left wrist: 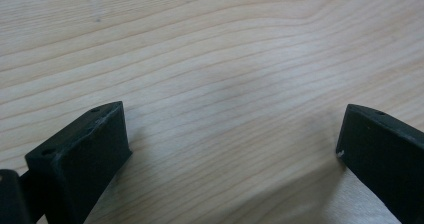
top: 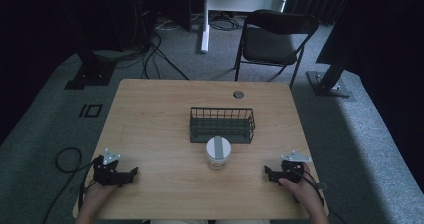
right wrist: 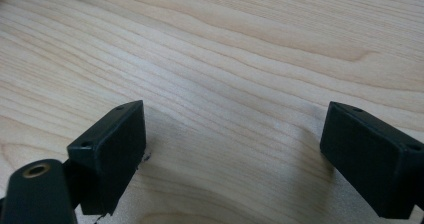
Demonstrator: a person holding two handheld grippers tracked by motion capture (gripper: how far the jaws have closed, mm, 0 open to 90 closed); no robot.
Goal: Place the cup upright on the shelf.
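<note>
Down at the near edge, the left tool (top: 131,174) rests on the wooden surface (top: 160,114), jaws spread wide with bare wood between them. The right tool (top: 268,172) sits on the surface too, jaws just as far apart, gripping nothing. Landmark: the white jar (top: 218,152). It stands upright between the two tools, well apart from both. Just beyond the jar, nearly touching, sits the dark wire basket (top: 222,125).
</note>
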